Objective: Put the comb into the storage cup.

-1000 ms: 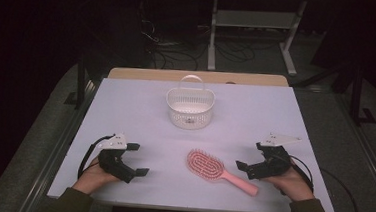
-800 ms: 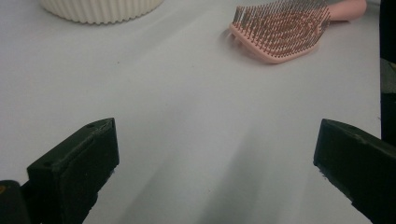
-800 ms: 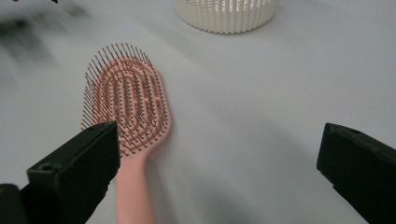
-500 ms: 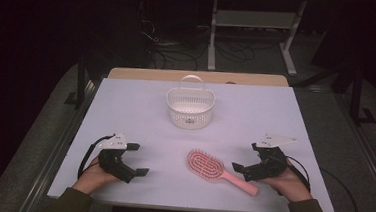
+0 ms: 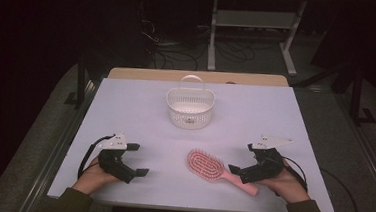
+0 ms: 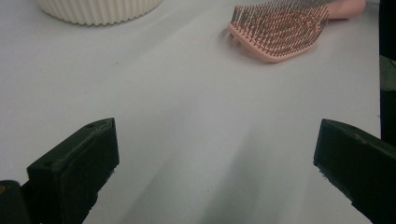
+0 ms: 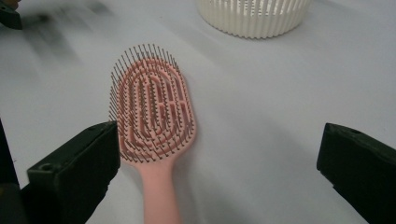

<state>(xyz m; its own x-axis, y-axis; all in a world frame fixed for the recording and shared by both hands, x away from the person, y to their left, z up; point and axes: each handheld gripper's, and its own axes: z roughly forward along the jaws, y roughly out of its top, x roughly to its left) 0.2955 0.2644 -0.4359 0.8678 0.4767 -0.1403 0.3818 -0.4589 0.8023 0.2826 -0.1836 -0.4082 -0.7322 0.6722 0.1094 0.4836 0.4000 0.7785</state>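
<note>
Right hand-held gripper (image 5: 240, 161) low over hairbrush (image 5: 216, 170) handle, jaws apart

white basket (image 5: 190, 107), lavender table (image 5: 126, 106), metal stand (image 5: 254, 20) behind

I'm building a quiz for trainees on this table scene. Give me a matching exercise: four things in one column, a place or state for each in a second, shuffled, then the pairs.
Things:
1. pink hairbrush
2. white basket
3. left gripper
4. right gripper

Places or states:
A. jaws open over the brush handle
B. far middle of the table, handle up
C. lying bristles up
D. jaws open over bare tabletop

Pairs: 1-C, 2-B, 3-D, 4-A
</note>
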